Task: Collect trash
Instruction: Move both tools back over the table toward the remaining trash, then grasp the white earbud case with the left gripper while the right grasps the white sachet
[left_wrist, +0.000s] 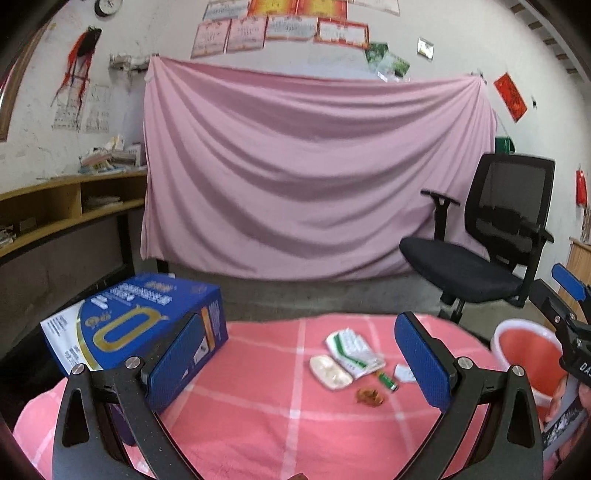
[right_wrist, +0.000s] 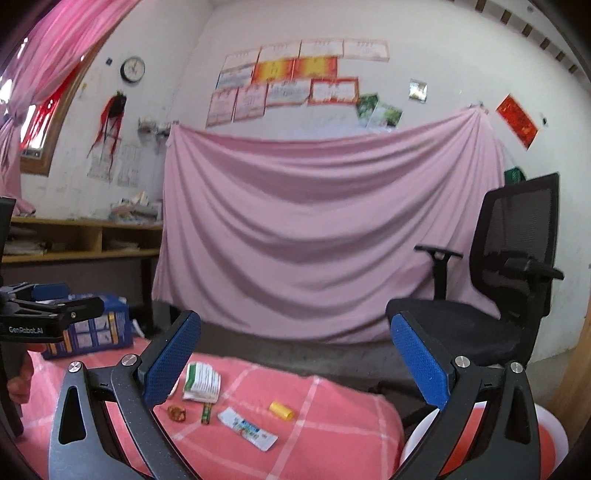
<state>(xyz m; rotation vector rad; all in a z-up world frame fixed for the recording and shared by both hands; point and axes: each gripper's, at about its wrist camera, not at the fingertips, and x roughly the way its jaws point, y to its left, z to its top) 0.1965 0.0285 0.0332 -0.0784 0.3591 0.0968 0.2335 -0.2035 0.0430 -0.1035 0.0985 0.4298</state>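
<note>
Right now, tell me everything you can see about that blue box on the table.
The blue box is a printed carton, seemingly cardboard, with a large gold ring graphic, white text panels and an orange strip. It looks closed and rests flat on the pink checked cloth at the table's left edge, apart from the scattered litter. Nothing grips it.

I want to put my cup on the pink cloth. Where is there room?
The near part of the cloth, between the tongs and below the litter, is bare. Another bare strip lies between the blue box and the packet. It is crowded around the packet, battery and blister pack.
</note>
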